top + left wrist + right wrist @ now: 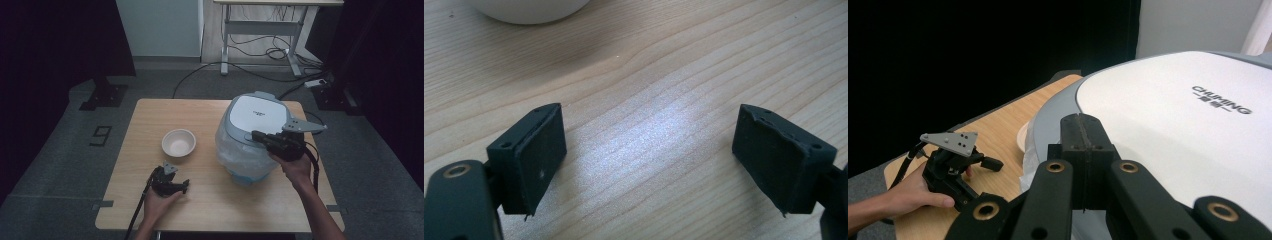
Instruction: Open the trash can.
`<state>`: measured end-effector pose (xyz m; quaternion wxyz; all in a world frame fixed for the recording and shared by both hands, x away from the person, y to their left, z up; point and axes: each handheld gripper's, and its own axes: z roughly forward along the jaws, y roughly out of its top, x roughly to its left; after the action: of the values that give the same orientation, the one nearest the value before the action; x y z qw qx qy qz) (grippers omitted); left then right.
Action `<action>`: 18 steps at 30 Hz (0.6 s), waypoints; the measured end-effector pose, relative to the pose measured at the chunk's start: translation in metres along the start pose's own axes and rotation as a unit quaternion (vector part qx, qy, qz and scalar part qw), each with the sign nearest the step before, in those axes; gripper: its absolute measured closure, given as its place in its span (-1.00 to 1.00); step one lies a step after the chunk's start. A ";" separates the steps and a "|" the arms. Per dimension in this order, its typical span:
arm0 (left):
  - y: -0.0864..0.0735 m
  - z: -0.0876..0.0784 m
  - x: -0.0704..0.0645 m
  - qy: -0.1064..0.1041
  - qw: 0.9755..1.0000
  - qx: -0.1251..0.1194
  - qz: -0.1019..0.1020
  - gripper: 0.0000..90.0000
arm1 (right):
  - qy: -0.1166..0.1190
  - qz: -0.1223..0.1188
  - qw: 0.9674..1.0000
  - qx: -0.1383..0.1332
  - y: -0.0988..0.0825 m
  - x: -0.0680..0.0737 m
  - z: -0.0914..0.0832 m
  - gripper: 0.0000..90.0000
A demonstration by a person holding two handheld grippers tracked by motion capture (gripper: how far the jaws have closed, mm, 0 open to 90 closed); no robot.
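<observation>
Now your right hand-held gripper [256,135] has its jaws pressed together with nothing between them, the tips over the near rim of the cooker [250,137] lid; whether they touch the lid you cannot tell from these views. In the right gripper view the closed right hand-held gripper [1082,120] sits just at the edge where the white lid panel meets its grey rim, with the cooker [1178,130] spreading out ahead and to the right of it. Your left hand-held gripper [186,186] lies low on the bench [150,120], well apart from the cooker, its jaws spread wide over bare wood. The bowl [178,142] stands just beyond it, and its rim shows ahead of the left hand-held gripper [649,150].
</observation>
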<state>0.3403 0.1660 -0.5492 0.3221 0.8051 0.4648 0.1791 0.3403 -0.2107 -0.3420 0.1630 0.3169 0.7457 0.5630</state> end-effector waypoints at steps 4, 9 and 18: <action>0.000 0.000 0.000 0.000 1.000 0.000 0.000 -0.70 | -0.001 0.001 1.000 0.001 -0.002 0.001 0.003 1.00; 0.000 0.000 0.000 0.000 1.000 0.000 0.000 -0.70 | -0.001 -0.005 1.000 -0.003 -0.004 0.001 0.002 1.00; 0.000 0.000 0.000 0.000 1.000 0.000 0.000 -0.70 | -0.001 -0.007 1.000 -0.001 -0.004 0.002 0.001 1.00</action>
<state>0.3401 0.1661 -0.5492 0.3222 0.8049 0.4649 0.1795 0.3384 -0.2090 -0.3461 0.1684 0.3118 0.7473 0.5621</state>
